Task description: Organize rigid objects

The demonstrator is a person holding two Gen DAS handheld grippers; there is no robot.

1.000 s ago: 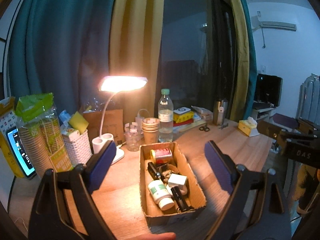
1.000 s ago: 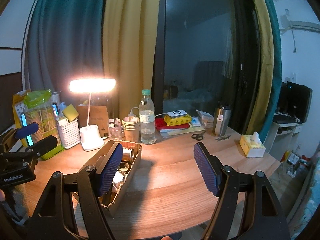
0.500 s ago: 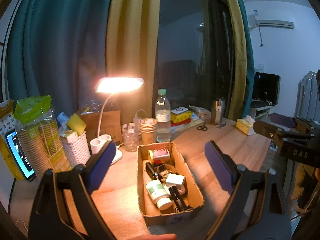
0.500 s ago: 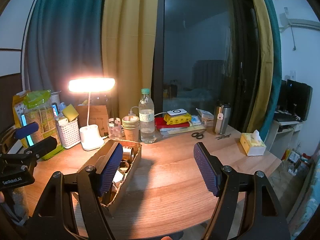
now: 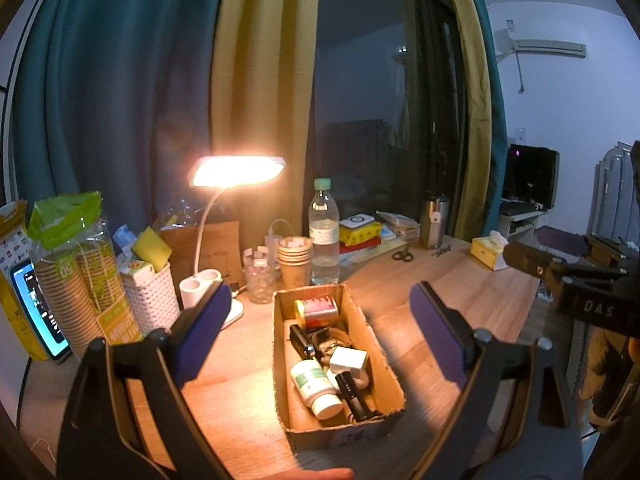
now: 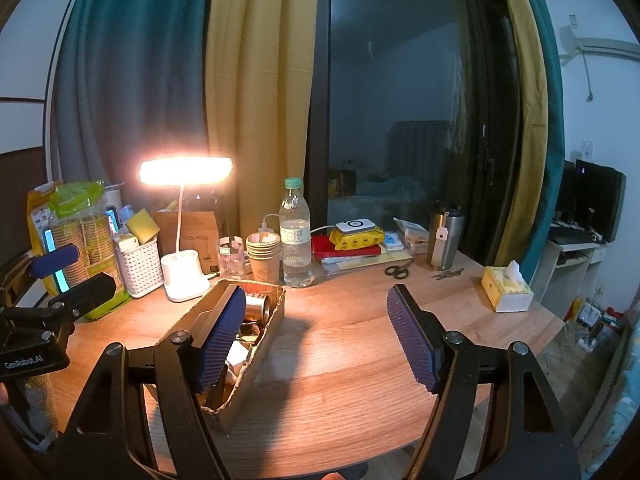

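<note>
A cardboard box [image 5: 384,376] sits on the wooden desk. It holds a red can [image 5: 318,309], a white pill bottle [image 5: 316,388], a white cube [image 5: 349,361], black cylinders [image 5: 354,396] and tangled cords. My left gripper [image 5: 320,336] is open and empty, hovering above and in front of the box. My right gripper [image 6: 316,336] is open and empty to the right of the box [image 6: 256,364], over bare desk; a metal can [image 6: 257,308] shows in the box's far end. The left gripper body [image 6: 36,332] shows at that view's left edge.
At the back stand a lit desk lamp [image 5: 236,176], water bottle [image 5: 324,236], paper cup stack [image 5: 295,260], white basket [image 5: 150,296], sleeved cups [image 5: 80,276] and a phone [image 5: 36,312]. Scissors [image 6: 398,270], steel tumbler [image 6: 446,240] and tissue box [image 6: 506,290] lie right.
The left wrist view has drifted slightly, the box sitting a little lower left in frame. The right gripper has hardly moved. Both stay open and empty.
</note>
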